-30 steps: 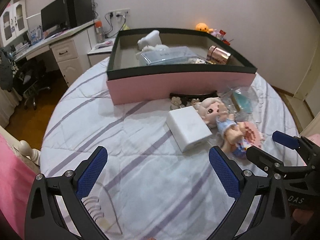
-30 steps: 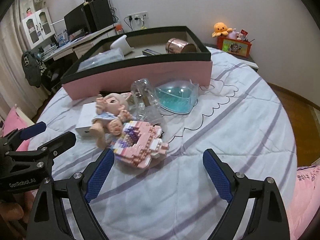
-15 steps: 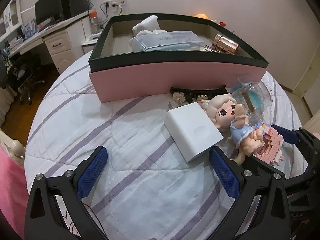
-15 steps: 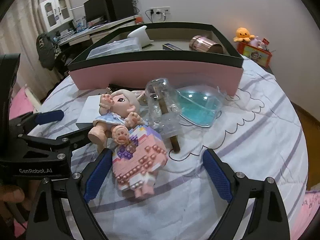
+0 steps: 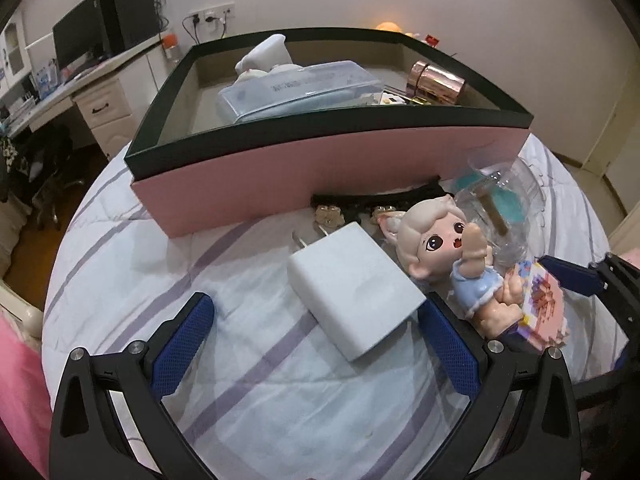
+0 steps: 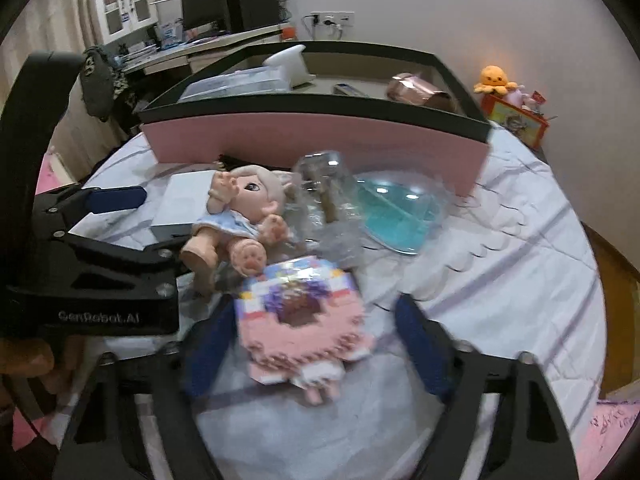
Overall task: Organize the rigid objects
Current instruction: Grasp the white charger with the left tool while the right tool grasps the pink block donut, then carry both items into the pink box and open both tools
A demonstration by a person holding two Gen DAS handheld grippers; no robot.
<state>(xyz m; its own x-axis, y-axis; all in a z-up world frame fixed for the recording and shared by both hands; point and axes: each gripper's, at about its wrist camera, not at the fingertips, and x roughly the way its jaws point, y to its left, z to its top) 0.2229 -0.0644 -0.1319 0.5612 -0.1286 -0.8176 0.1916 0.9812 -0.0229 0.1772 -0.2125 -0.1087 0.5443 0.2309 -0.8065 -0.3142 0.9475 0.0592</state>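
Note:
My left gripper (image 5: pixel 316 344) is open low over the bed. The near corner of a white charger block (image 5: pixel 352 292) lies between its blue pads without touching them. Right of the block lies a doll (image 5: pixel 452 256) in a blue dress. My right gripper (image 6: pixel 316 350) straddles a pink brick model (image 6: pixel 304 320), and its jaws are closing. The left pad sits close to the model's edge and the right pad still shows a gap; the picture is blurred. A pink box with a dark rim (image 5: pixel 320 168) stands behind everything.
The box holds a clear plastic case (image 5: pixel 296 88), a white object and a rose-gold can (image 5: pixel 436 82). A clear jar (image 6: pixel 328 188), a teal heart-shaped dish (image 6: pixel 400 216) and a black hairband (image 5: pixel 380 200) lie before it. A desk stands left of the striped bed.
The left gripper has come forward and lower towards the charger block. The right gripper has moved over the pink brick model and its jaws have narrowed around it.

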